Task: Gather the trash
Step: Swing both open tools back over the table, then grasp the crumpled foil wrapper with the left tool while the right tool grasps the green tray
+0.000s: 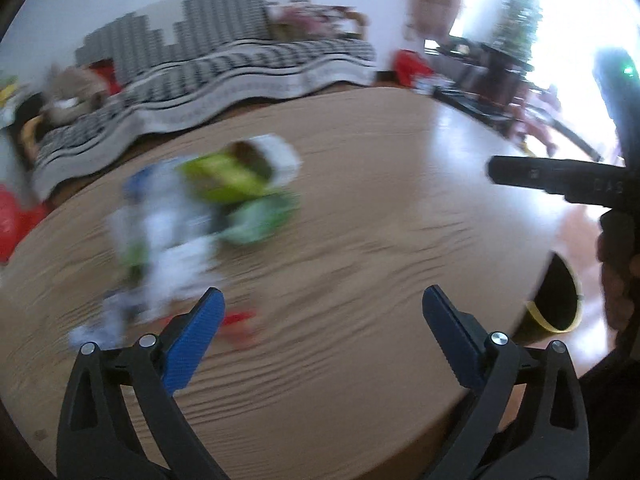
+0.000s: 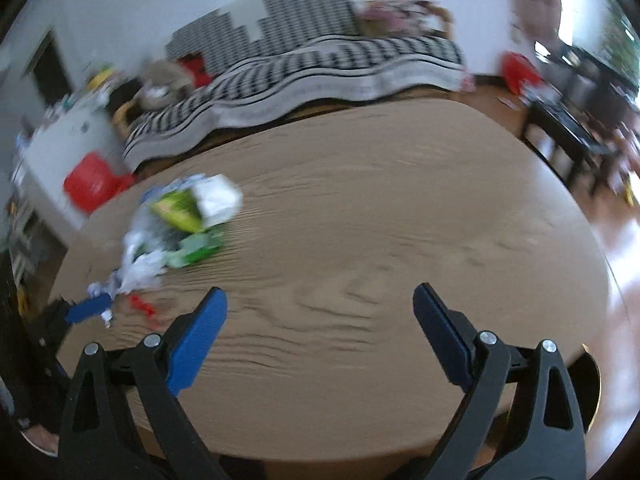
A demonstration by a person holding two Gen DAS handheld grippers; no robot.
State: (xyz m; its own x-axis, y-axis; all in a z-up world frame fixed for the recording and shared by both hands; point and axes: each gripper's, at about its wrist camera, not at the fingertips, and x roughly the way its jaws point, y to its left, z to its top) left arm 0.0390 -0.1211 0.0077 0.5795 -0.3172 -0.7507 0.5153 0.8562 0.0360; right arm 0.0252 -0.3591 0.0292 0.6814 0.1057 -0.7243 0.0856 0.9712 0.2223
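The left gripper stands wide open with nothing between its blue pads, hanging above the bare wood of the round worktop. Just ahead of its left pad lies a small red scrap, and beyond that, ahead and to the left, the trash pile rests on the worktop: crumpled white plastic, a green wrapper and a yellow-green carton with a white end, all blurred. Off to its right, past the worktop's edge, a bin with a black liner and yellow rim stands on the floor. Farther right the other tool's black body reaches in, with a hand on its grip.

The right gripper is likewise spread wide and empty, its pads clear of the worktop below. The same trash pile lies well ahead and to its left, with the red scrap nearer, just left of the left pad. At the far left edge a blue pad of the left gripper shows, close beside the torn white bits. Beyond the worktop, a sofa with a black-and-white patterned cover runs along the wall.
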